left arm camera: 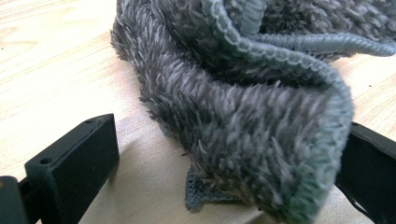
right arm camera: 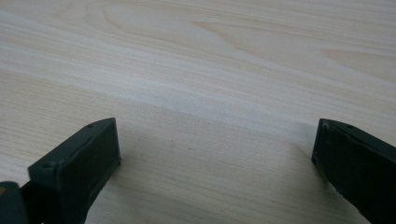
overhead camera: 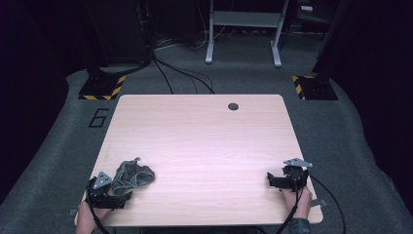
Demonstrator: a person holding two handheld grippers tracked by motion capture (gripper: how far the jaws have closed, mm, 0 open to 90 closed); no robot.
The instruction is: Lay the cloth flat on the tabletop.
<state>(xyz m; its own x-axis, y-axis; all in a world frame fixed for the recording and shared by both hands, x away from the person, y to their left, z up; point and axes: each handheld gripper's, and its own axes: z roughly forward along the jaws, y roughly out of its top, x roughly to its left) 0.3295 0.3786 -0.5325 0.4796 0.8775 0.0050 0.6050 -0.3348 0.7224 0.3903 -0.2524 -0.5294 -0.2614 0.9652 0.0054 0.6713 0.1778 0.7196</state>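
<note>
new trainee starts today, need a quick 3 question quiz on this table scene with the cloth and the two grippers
1. True or false: the right gripper is shut on the grey cloth.
2. Which gripper has the cloth between its jaws? A) the left gripper B) the right gripper C) neither
3. What lies under the right gripper's open jaws?

Key
1. False: its jaws stand wide open with nothing between them.
2. A: in the left gripper view the crumpled cloth lies between the open jaws, against the right one, with a gap at the left one.
3. Bare wood of the table.
</note>
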